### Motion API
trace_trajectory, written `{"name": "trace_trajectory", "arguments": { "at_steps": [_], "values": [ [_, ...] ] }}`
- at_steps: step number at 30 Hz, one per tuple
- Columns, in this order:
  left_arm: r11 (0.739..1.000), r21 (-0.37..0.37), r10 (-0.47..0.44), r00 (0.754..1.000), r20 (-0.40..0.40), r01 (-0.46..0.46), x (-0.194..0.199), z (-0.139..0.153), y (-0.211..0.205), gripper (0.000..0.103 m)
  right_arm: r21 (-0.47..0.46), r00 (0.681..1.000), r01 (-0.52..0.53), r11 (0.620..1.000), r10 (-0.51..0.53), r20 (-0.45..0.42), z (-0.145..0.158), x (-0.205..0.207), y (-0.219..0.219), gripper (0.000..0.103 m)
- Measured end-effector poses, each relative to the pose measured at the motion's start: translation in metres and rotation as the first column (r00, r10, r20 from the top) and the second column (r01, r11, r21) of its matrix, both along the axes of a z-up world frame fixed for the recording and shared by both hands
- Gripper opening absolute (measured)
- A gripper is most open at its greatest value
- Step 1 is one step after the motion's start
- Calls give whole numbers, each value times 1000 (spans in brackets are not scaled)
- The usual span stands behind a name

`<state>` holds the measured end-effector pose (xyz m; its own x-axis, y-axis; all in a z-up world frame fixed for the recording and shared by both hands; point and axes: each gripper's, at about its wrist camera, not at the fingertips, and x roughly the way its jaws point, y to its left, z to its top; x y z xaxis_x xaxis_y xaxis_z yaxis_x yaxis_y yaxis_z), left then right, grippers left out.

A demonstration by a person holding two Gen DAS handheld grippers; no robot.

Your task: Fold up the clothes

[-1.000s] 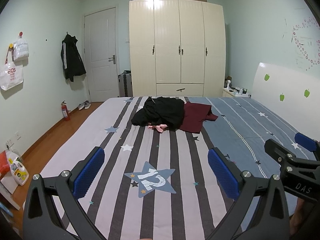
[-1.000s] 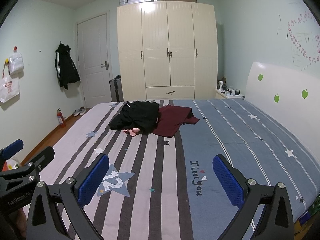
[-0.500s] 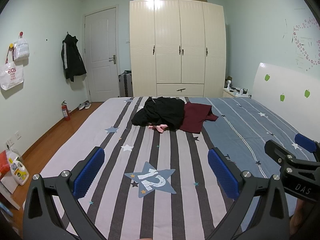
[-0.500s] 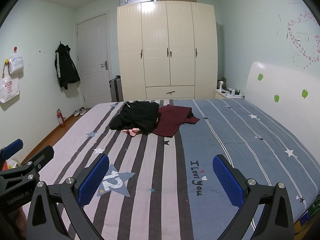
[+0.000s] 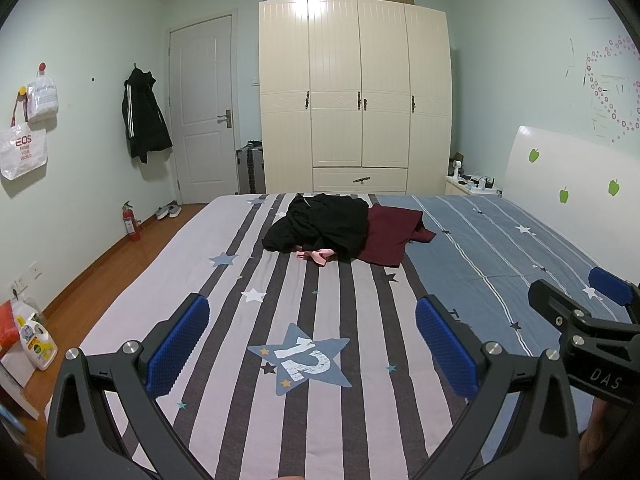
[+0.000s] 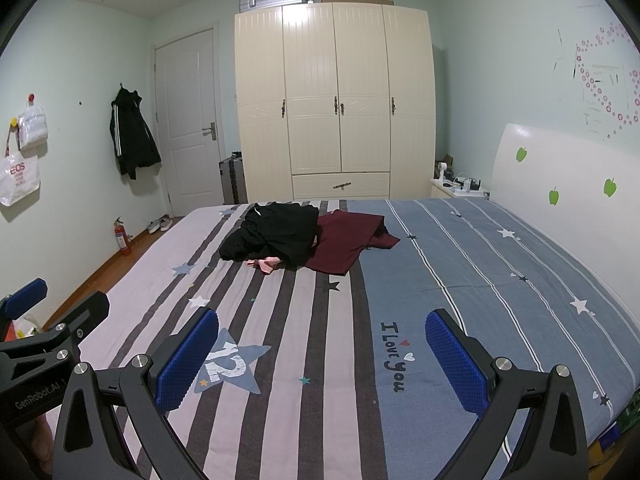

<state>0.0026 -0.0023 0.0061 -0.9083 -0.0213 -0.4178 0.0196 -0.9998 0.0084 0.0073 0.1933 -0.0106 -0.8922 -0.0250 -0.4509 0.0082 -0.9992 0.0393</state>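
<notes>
Hovering over the near end of the bed (image 5: 304, 420), we hold both tongs spread wide and empty: left tongs (image 5: 312, 344), right tongs (image 6: 322, 354). Nothing is folded yet, as far as we can judge. Our clothes lie in one rumpled heap at twelve o'clock, well apart from us: a black garment (image 5: 324, 222) bunched on top, a maroon garment (image 5: 390, 240) touching it at its three o'clock, and a pink piece (image 5: 318, 255) peeking out beneath (what it is, we cannot tell). All the folding remains; first comes reaching the heap.
</notes>
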Motion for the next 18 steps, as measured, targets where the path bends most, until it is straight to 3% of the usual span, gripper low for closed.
{"name": "trace_trajectory", "arguments": {
  "at_steps": [8,18],
  "values": [
    [1000,10,-6,1000,1,6,1,-1,0,102,-9,1000,-9,1000,10,2,1,1,0,103],
    [994,99,-48,998,31,45,2,-4,-5,102,-38,999,-34,999,34,-1,3,4,1,103]
  ]
}}
